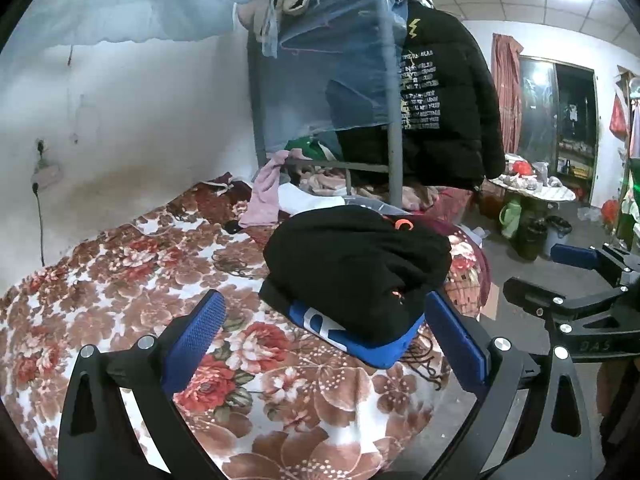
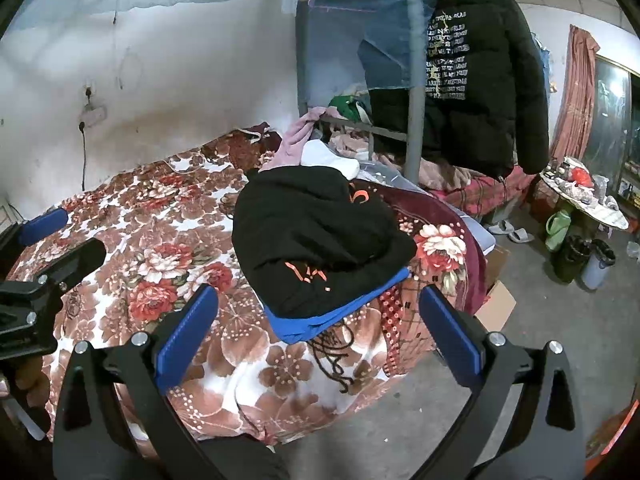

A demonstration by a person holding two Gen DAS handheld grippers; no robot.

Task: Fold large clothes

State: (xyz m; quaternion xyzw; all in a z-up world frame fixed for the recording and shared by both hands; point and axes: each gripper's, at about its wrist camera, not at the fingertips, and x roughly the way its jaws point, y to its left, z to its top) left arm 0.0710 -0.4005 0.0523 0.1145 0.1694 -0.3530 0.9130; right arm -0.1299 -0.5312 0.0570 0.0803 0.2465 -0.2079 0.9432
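Note:
A folded black garment (image 1: pixel 356 260) (image 2: pixel 316 236) with orange marks lies on top of a folded blue garment (image 1: pixel 360 340) (image 2: pixel 320 320), stacked near the right edge of the floral bedspread (image 1: pixel 140 280) (image 2: pixel 168 248). My left gripper (image 1: pixel 328 328) is open, its blue pads standing either side of the stack's near end, holding nothing. My right gripper (image 2: pixel 320 324) is open too, just short of the stack and empty. In the left wrist view the right gripper (image 1: pixel 552 276) appears at the right, off the bed edge. The left gripper (image 2: pixel 60 236) shows at the left in the right wrist view.
A black puffer jacket (image 1: pixel 444 100) (image 2: pixel 480 72) hangs on a grey bed post (image 1: pixel 394 152) behind the stack. Loose pink and white clothes (image 1: pixel 272 188) lie at the bed's far end. To the right is concrete floor with a cardboard box (image 2: pixel 496 292), bins (image 2: pixel 580 260) and a small cluttered table (image 1: pixel 532 188).

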